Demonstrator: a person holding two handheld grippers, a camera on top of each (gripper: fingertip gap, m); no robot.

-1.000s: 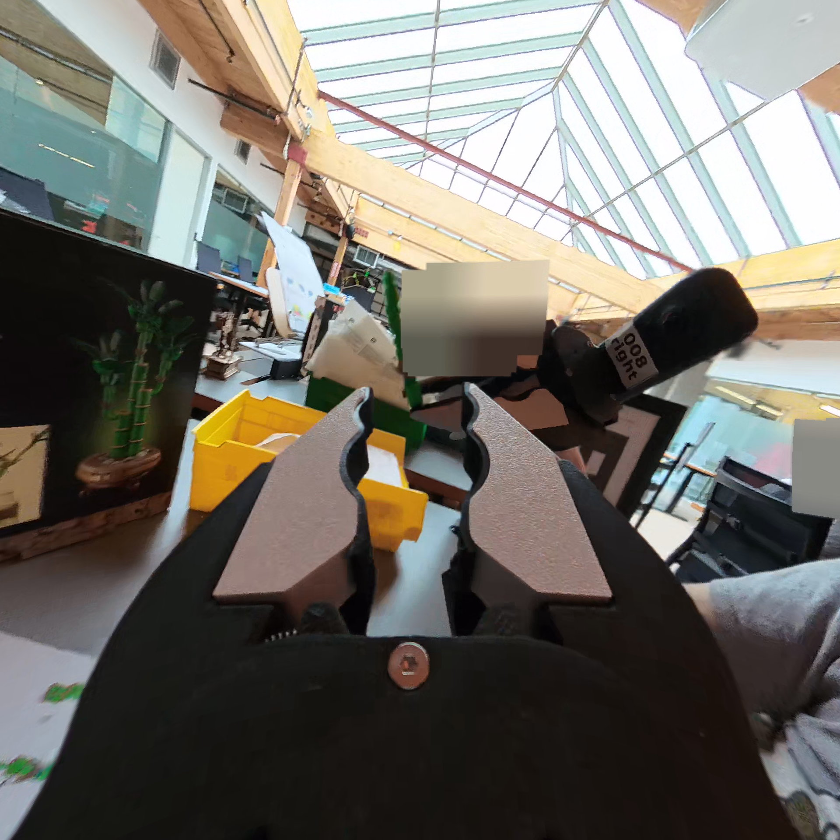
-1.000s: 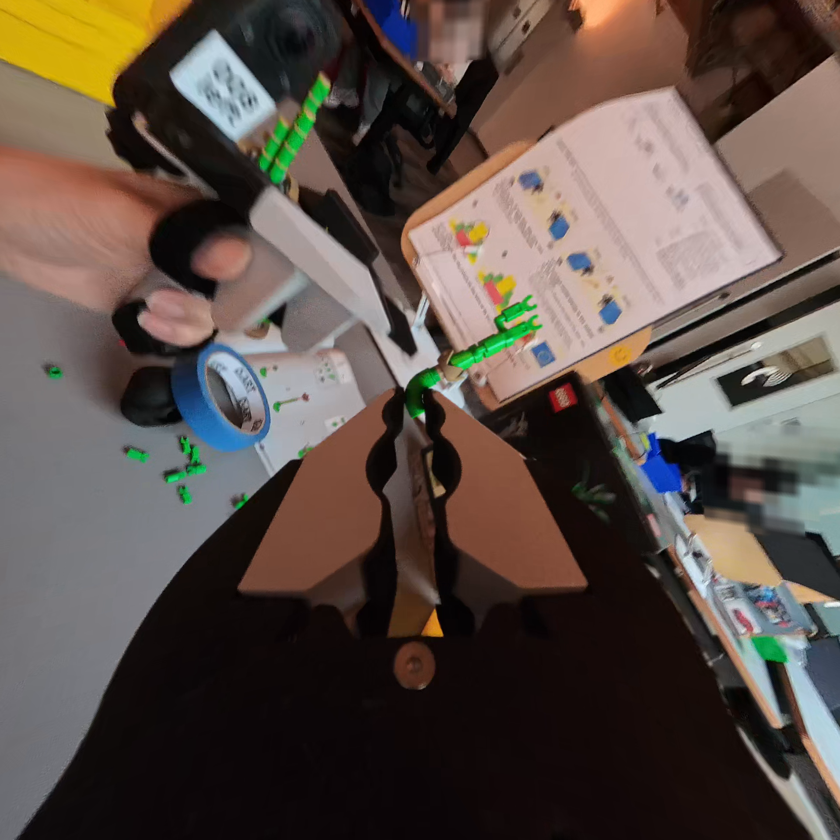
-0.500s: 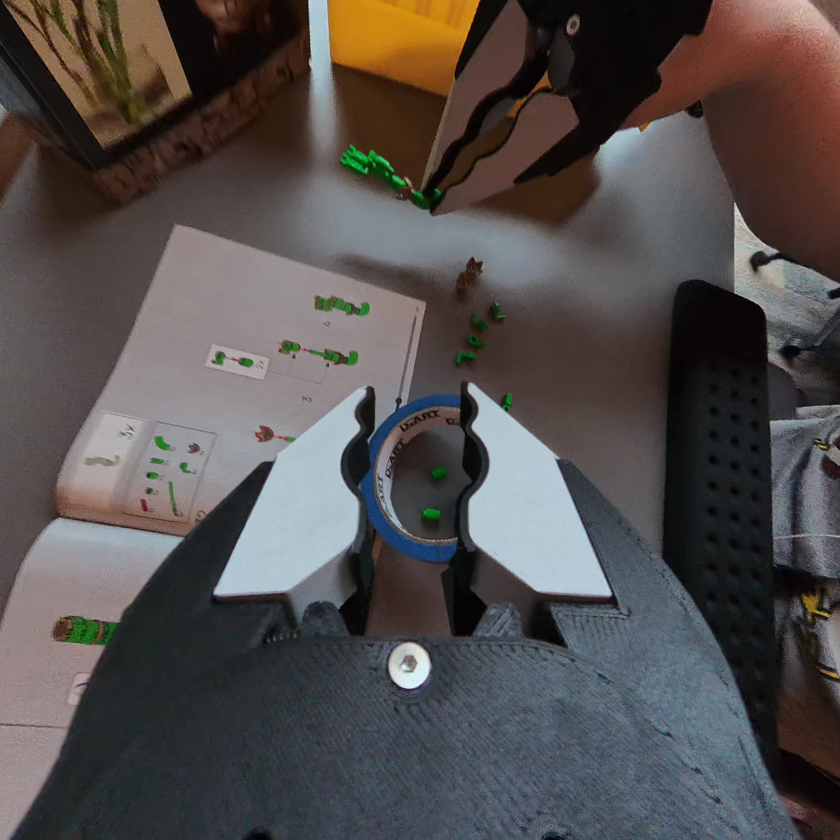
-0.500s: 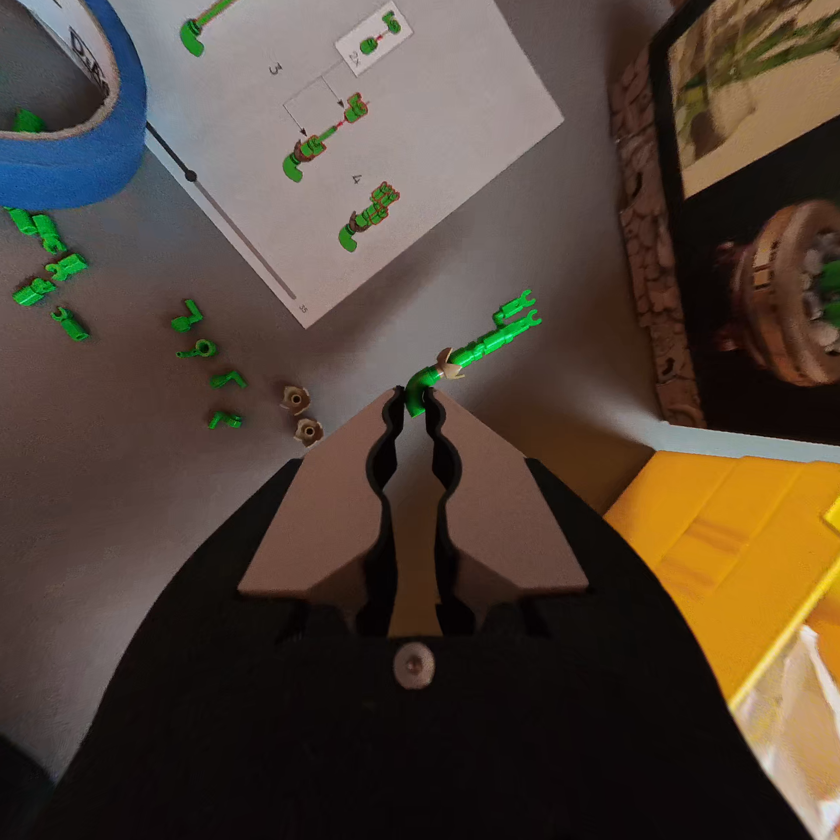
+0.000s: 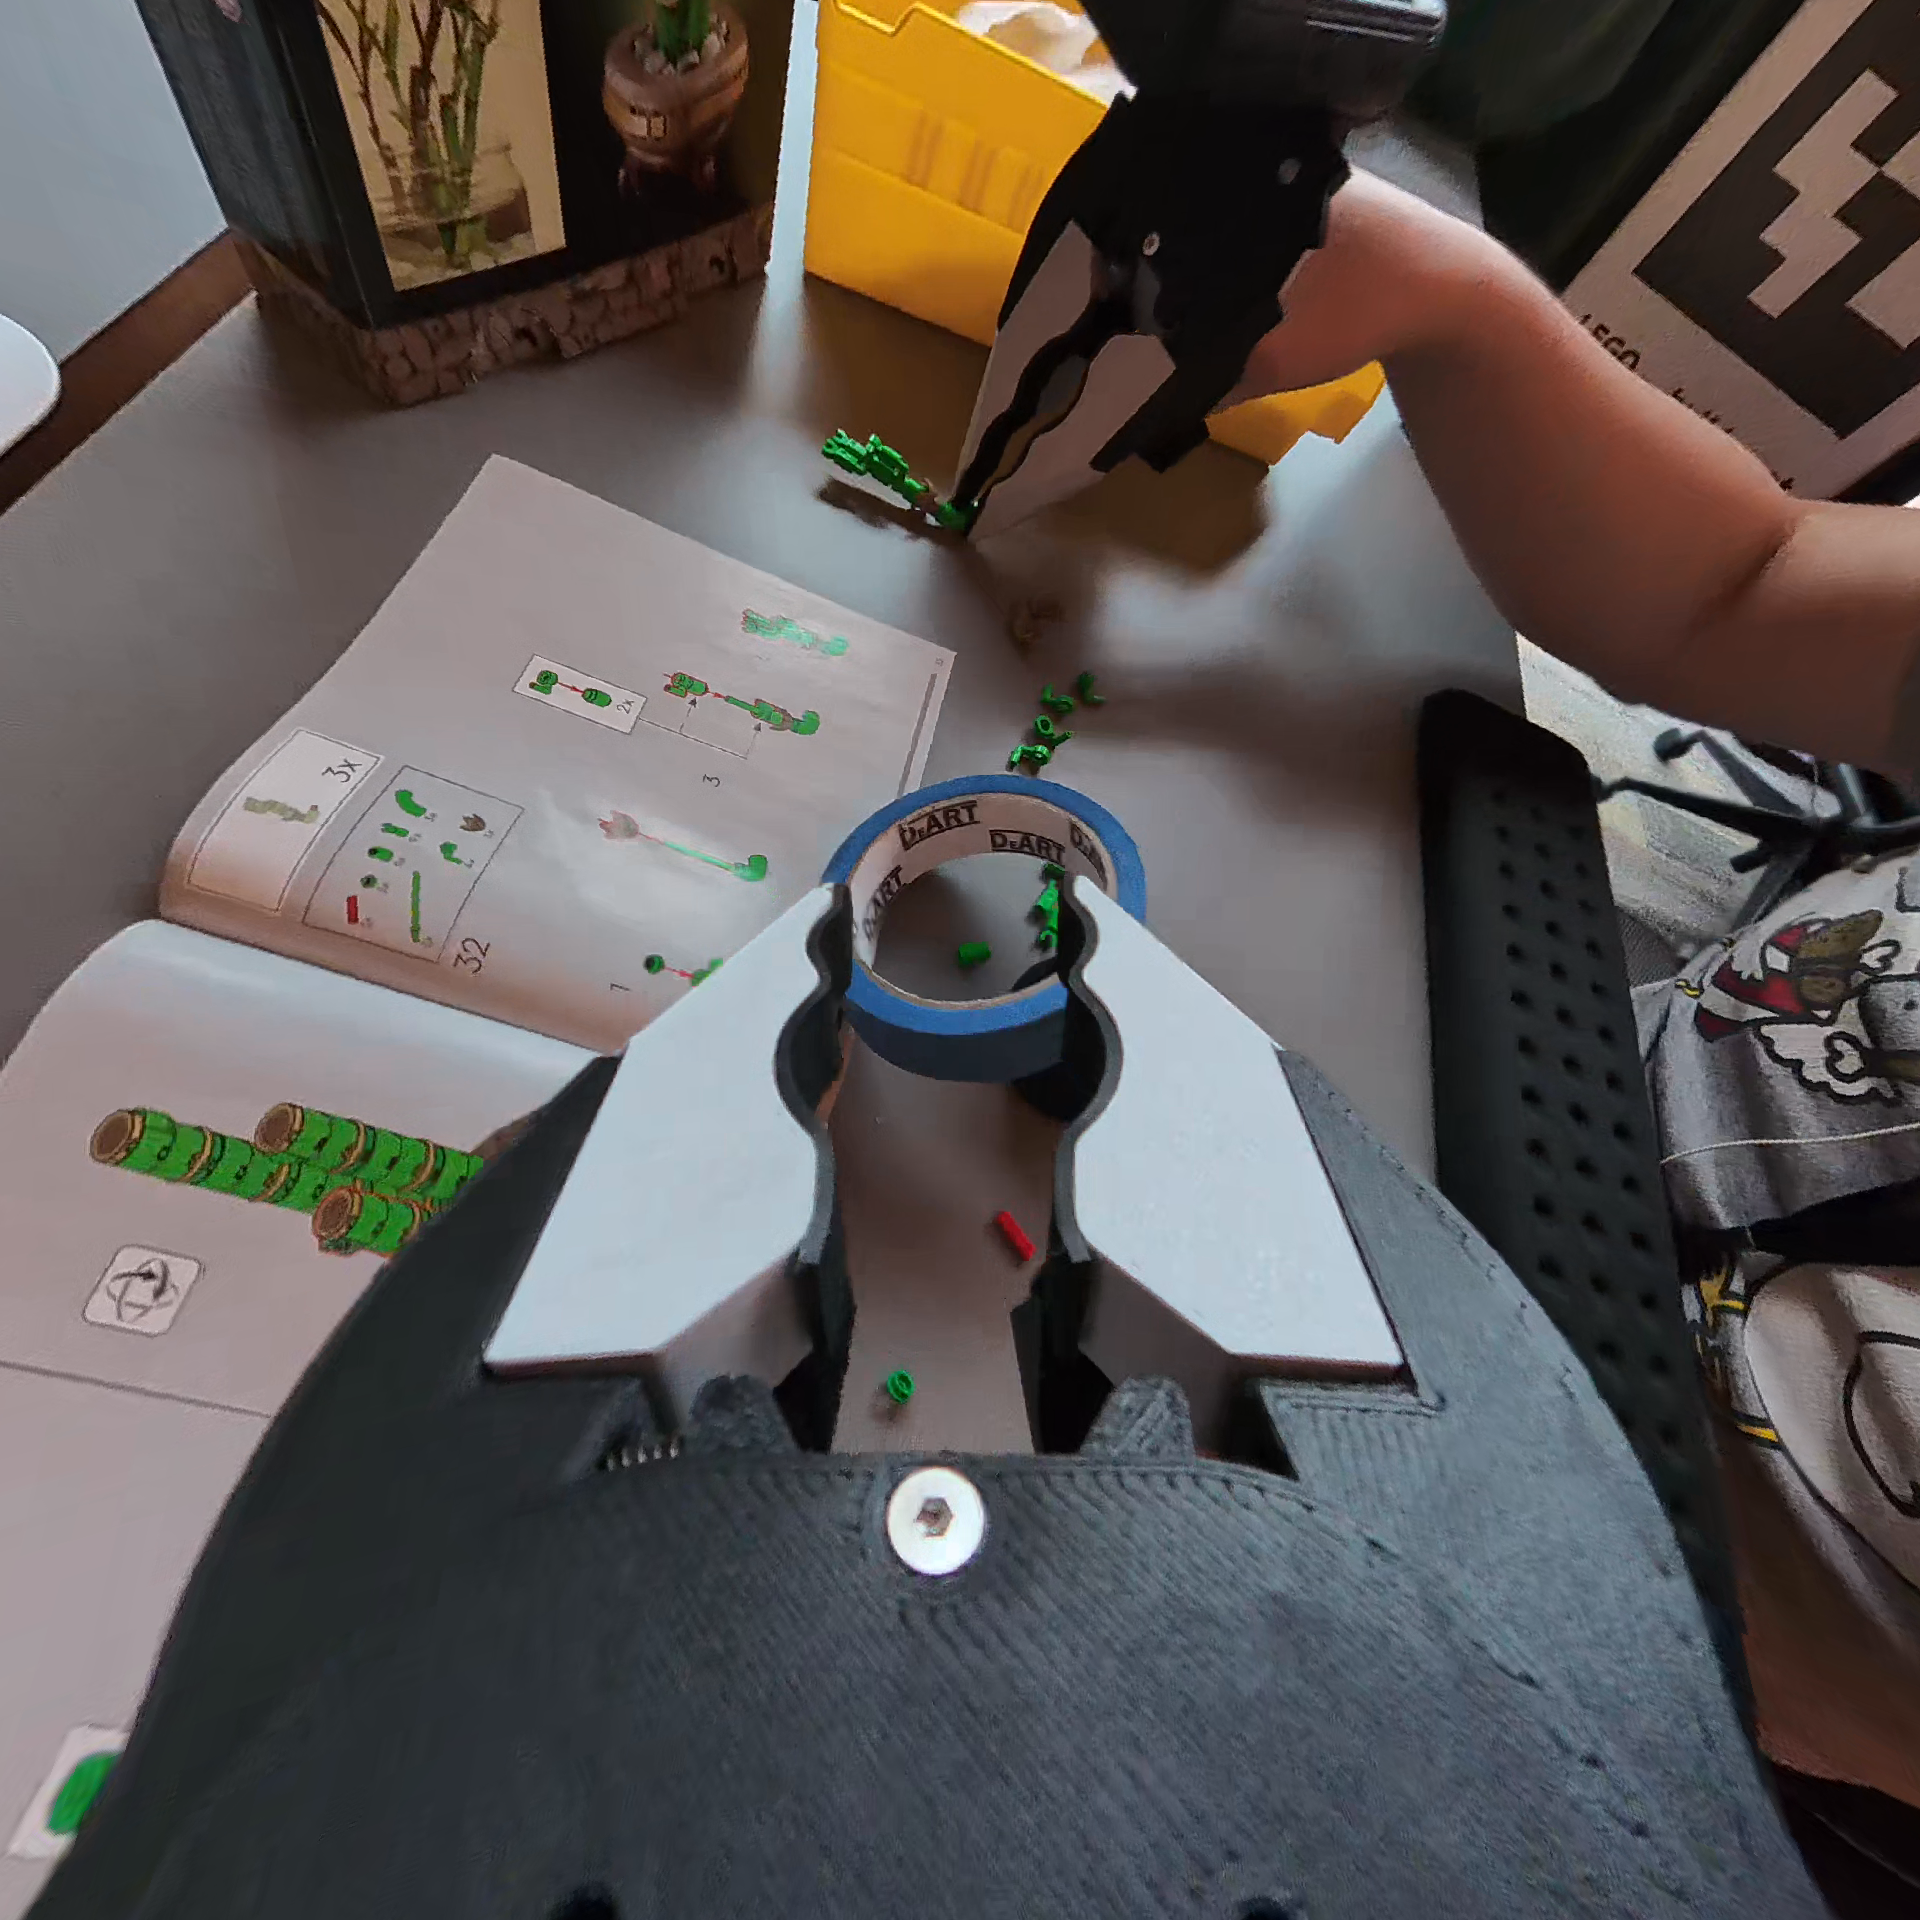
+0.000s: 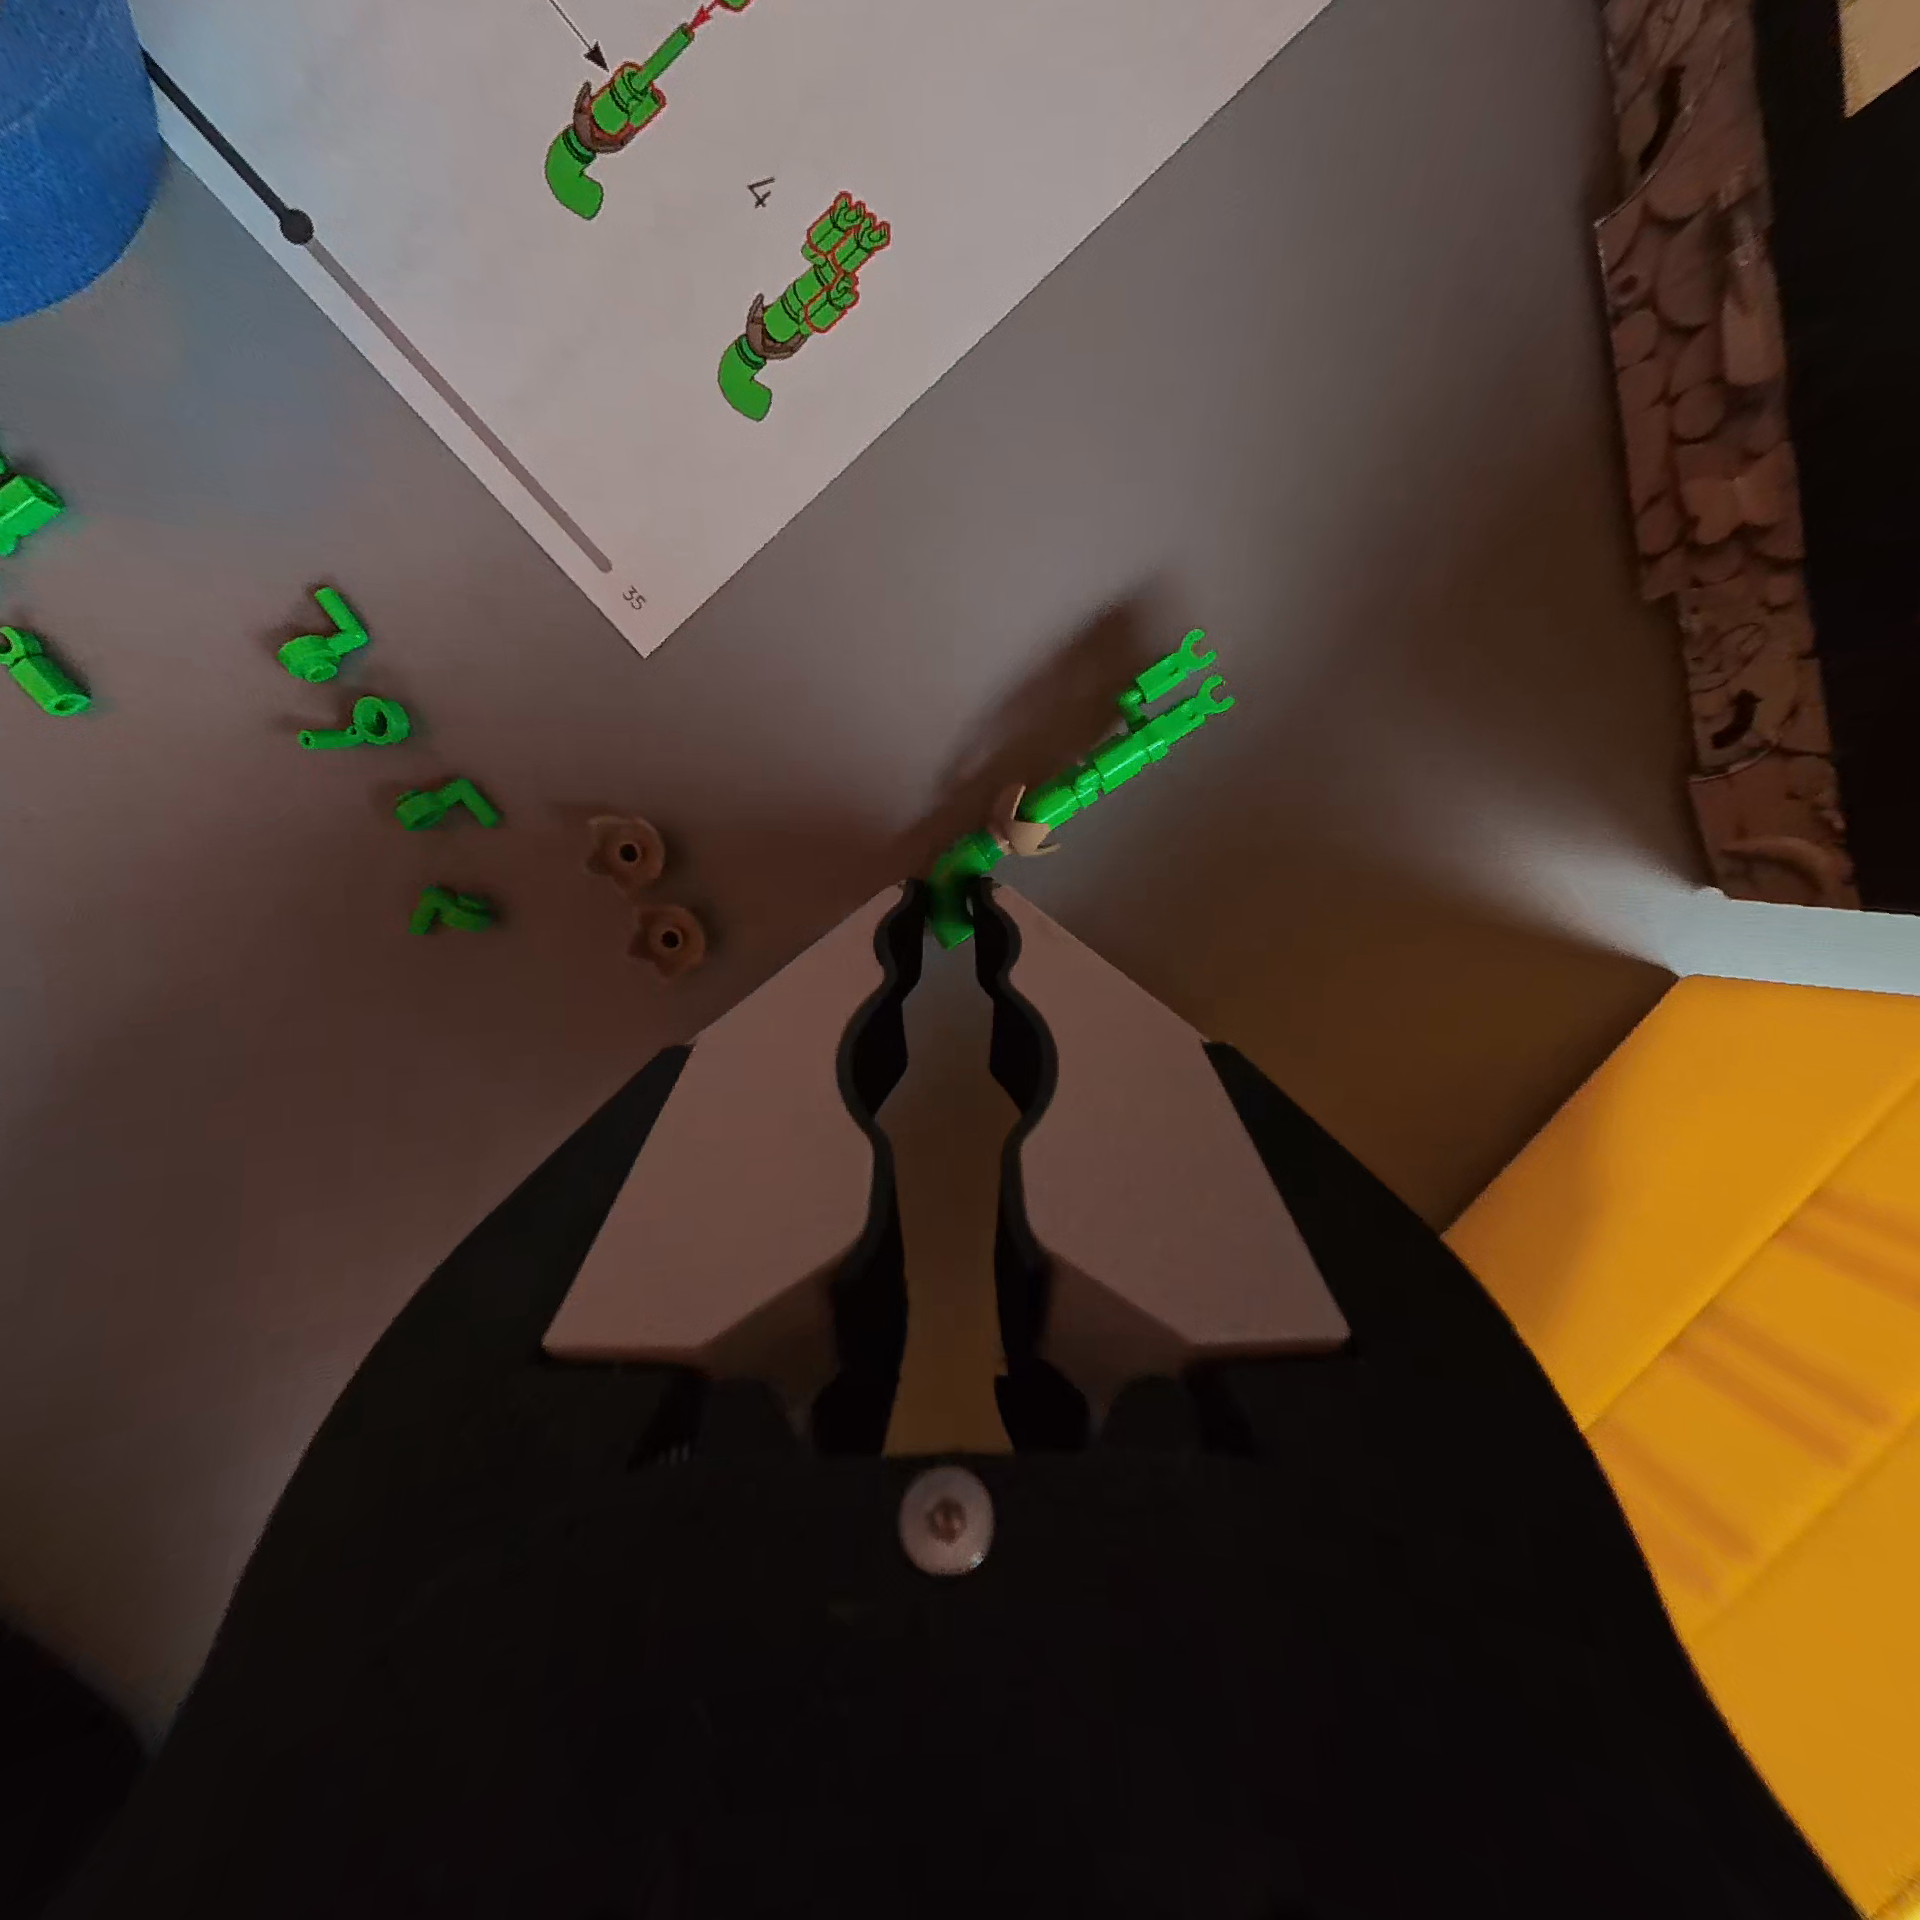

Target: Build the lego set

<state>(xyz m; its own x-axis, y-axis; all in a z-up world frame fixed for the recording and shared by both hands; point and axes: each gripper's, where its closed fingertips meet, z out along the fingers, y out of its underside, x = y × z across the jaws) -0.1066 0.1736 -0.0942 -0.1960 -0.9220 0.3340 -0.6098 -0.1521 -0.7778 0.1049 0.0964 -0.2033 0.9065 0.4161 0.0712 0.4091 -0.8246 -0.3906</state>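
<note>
My right gripper (image 6: 948, 902) is shut on the curved end of a green bamboo sprig (image 6: 1101, 764) with a tan collar, low over the grey table. The left wrist view shows that gripper (image 5: 966, 516) and the sprig (image 5: 878, 468) near the yellow bin. My left gripper (image 5: 951, 914) is open and empty, above a blue tape roll (image 5: 987, 925) that rings a few small green pieces (image 5: 971, 953). Loose green clips (image 6: 384, 769) and two brown pieces (image 6: 644, 894) lie left of the right gripper. A red pin (image 5: 1013, 1236) and a green stud (image 5: 899, 1385) lie between my left fingers.
The open instruction booklet (image 5: 520, 790) lies at the left, its corner also in the right wrist view (image 6: 831, 312). The set's box (image 5: 468, 177) stands at the back. A yellow bin (image 5: 966, 156) (image 6: 1714, 1351) is beside the right gripper. A black perforated chair edge (image 5: 1538, 1039) is at the right. The gap from one gripper's tips to the other's is roughly 25 cm. To the red pin (image 5: 1013, 1236): left tips about 12 cm, right tips about 30 cm. The green stud (image 5: 899, 1385) is about 15 cm from my left fingertips and 30 cm from my right.
Both grippers swung down from pointing up into the room to the table. The right gripper lowered the sprig close to the table near the bin. The left gripper came closer to the tape roll.
</note>
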